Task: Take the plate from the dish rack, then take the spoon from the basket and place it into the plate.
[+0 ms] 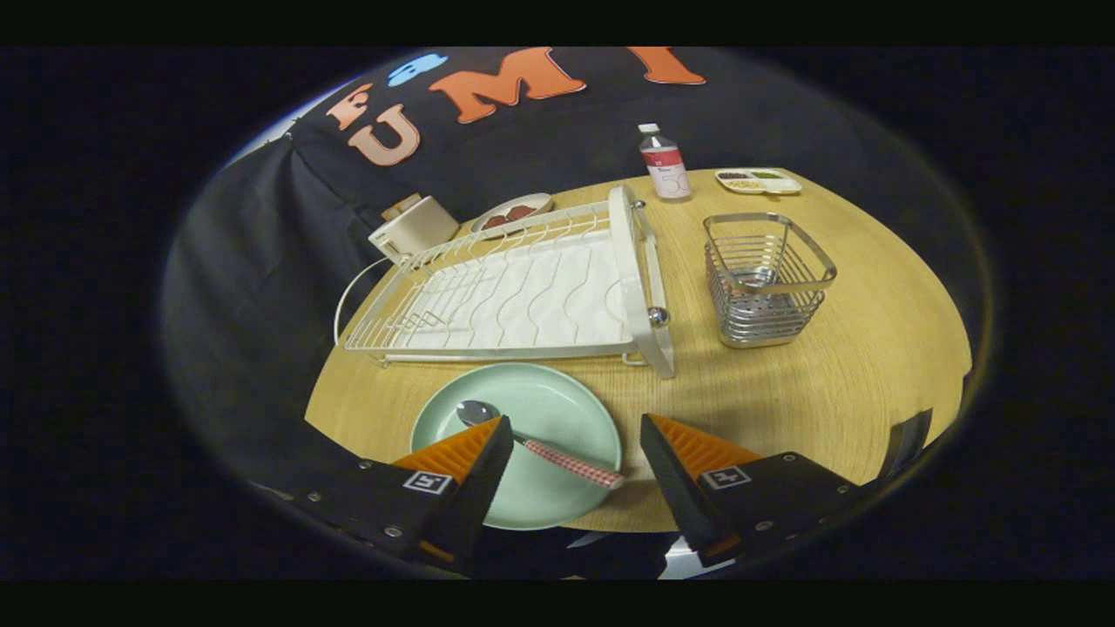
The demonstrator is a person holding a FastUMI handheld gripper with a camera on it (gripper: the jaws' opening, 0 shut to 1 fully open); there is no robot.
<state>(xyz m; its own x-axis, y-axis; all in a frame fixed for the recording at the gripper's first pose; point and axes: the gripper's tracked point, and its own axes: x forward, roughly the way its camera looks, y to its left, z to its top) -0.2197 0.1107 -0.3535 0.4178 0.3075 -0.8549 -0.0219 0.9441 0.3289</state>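
A pale green plate lies flat on the round wooden table, just in front of the white wire dish rack, with a spoon resting across it. The spoon's metal bowl sits toward the plate's left side and its red-and-white checked handle runs out over the right-hand rim, the tip reaching past the edge. The hand-held gripper hangs above the near side of the plate with its fingers spread wide apart and gripping nothing; the left finger overlaps the view of the spoon just behind its bowl, while the right finger stands clear of the plate, over bare wood. The spoon's handle lies in the gap between the two fingers.

The dish rack stands with its wavy wires over a white drip tray, its end frame with a chrome knob facing the wire basket. That square metal basket stands upright to the right of the rack, apart from it. Beyond the rack, near the far edge of the table, stand a clear bottle with a white cap and red label, and a small divided tray holding food of several colours. Behind the rack's far left corner are a white box-shaped appliance and an oval dish with something reddish-brown on it.
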